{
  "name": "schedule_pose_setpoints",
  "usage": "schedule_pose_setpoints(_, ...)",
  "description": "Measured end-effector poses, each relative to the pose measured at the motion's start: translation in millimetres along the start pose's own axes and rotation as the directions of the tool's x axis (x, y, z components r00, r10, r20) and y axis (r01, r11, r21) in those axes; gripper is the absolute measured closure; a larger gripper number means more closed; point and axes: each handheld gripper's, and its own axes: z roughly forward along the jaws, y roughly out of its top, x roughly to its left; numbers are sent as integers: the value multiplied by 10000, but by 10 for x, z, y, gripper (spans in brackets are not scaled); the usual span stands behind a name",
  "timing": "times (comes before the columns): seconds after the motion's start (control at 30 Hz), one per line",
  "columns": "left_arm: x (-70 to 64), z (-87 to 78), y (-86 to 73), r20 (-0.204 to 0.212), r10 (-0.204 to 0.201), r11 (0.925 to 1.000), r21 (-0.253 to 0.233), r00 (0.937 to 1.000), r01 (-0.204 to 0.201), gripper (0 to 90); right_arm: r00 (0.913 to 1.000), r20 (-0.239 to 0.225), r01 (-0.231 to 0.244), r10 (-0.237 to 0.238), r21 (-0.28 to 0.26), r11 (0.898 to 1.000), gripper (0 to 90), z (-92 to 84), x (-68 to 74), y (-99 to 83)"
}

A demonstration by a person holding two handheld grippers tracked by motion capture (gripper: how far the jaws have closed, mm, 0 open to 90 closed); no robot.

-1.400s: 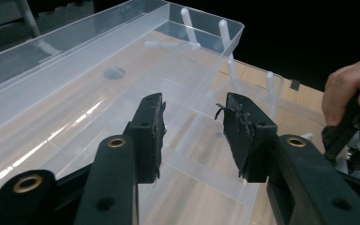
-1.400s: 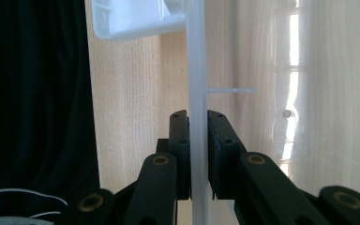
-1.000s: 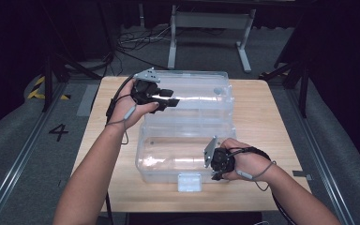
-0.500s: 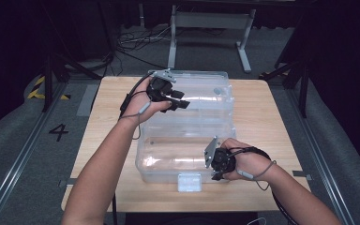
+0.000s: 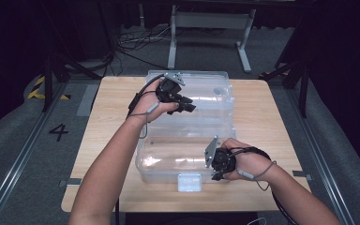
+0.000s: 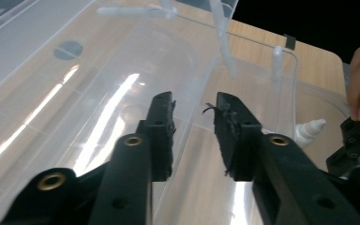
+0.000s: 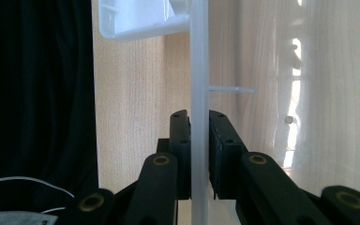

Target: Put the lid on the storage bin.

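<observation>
Now | right claw (image 7: pixel 199 154) clamps bin rim (image 7: pixel 199 70) | left claw (image 6: pixel 194 136) astride lid edge (image 6: pixel 215 61)

Clear glossy plastic storage box (image 5: pixel 187 140), smooth, strong light streaks on its walls. Its clear plastic lid (image 5: pixel 201 91) equally shiny. Pale wooden tabletop (image 5: pixel 112 122), matt, fine grain. Black matt plastic left gripper (image 6: pixel 194 117) with brass-coloured rivets; jaw pads rough, frayed. Grey carpet floor (image 5: pixel 23 154), coarse.
</observation>
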Motion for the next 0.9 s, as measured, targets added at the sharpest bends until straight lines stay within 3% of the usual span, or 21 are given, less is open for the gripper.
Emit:
schedule_pose_setpoints(0.07, -2, 3, 2, -164, 171, 9999, 6, 9997, -171, 762, 10000, -12, -35, 35, -17, 10000, 815, 2, -1, -1)
schedule_pose_setpoints(0.23, -3, -6, -4, 35, 386, 9992, 54, 9992, -386, 814, 10000, -19, -17, 17, -36, 10000, 815, 4, -4, -2)
schedule_pose_setpoints(0.9, -188, -91, -1, 73, 806, 9966, 177, 9967, -807, 838, 9999, 41, -110, 111, -59, 9999, 816, 5, 5, -11)
